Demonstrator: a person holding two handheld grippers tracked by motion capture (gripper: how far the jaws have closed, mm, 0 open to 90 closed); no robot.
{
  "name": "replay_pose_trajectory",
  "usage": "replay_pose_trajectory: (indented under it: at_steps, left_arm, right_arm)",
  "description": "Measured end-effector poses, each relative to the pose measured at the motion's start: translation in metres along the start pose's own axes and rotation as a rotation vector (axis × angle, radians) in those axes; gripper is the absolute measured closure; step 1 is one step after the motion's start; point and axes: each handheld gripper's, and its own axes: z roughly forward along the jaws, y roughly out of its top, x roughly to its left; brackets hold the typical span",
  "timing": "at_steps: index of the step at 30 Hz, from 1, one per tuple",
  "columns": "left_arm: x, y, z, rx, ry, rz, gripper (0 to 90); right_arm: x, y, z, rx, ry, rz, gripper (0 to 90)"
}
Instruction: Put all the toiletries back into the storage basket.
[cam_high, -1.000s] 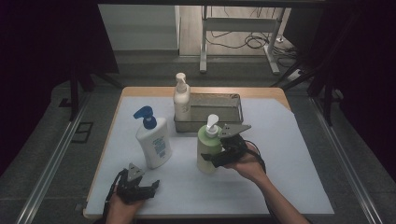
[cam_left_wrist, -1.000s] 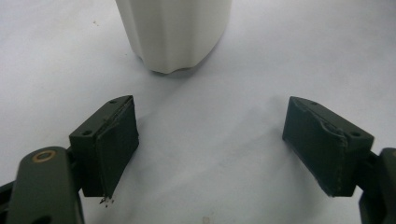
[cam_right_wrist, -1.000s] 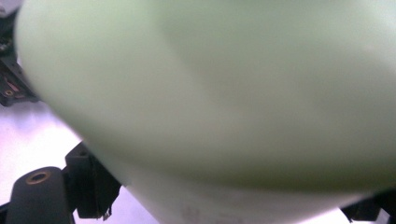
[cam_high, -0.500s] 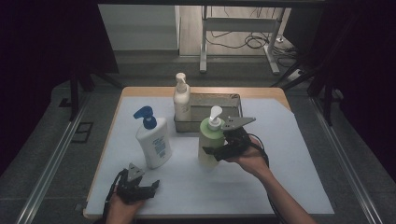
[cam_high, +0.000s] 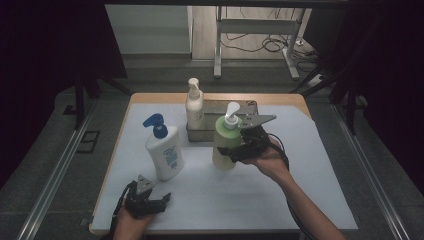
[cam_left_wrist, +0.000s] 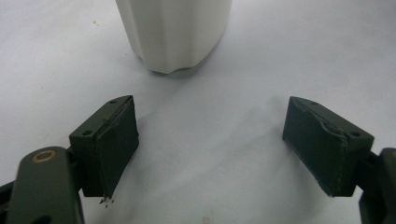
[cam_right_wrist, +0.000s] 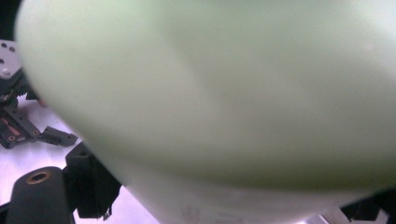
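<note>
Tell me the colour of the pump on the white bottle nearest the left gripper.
Blue pump, clearest in the high view.

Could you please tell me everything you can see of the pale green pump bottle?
The pale green pump bottle looks like smooth, opaque plastic, with a rounded body and a white pump head on top. It stands roughly upright over the white table cover, just in front of the metal tray. The right gripper is clamped on its body from the right; in the right gripper view its green wall sits close between the jaws. Whether its base touches the cover is unclear.
</note>
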Motion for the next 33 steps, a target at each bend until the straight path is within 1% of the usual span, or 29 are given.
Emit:
replay_pose_trajectory:
  at_steps: [7, 11, 12, 17, 23, 33]
  left_arm:
    - [0.000, 0.000, 0.000, -0.002, 0.000, -0.003, 17.8]
    - [0.000, 0.000, 0.000, -0.002, 0.000, -0.003, 17.8]
    - [0.000, 0.000, 0.000, -0.002, 0.000, -0.003, 17.8]
    - [0.000, 0.000, 0.000, -0.002, 0.000, -0.003, 17.8]
    - [0.000, 0.000, 0.000, -0.002, 0.000, -0.002, 17.8]
    - [0.000, 0.000, 0.000, -0.002, 0.000, -0.002, 17.8]
  right_arm:
    - [-0.006, 0.017, -0.003, -0.006, -0.026, -0.009, 12.3]
    - [-0.009, 0.023, -0.003, -0.006, -0.034, -0.011, 12.3]
    - [-0.011, 0.027, -0.002, -0.010, -0.042, -0.010, 12.3]
    - [-0.015, 0.033, -0.001, -0.014, -0.048, -0.003, 12.3]
    - [-0.023, 0.045, 0.001, -0.023, -0.072, -0.001, 12.3]
    - [-0.033, 0.059, 0.004, -0.028, -0.105, 0.009, 12.3]
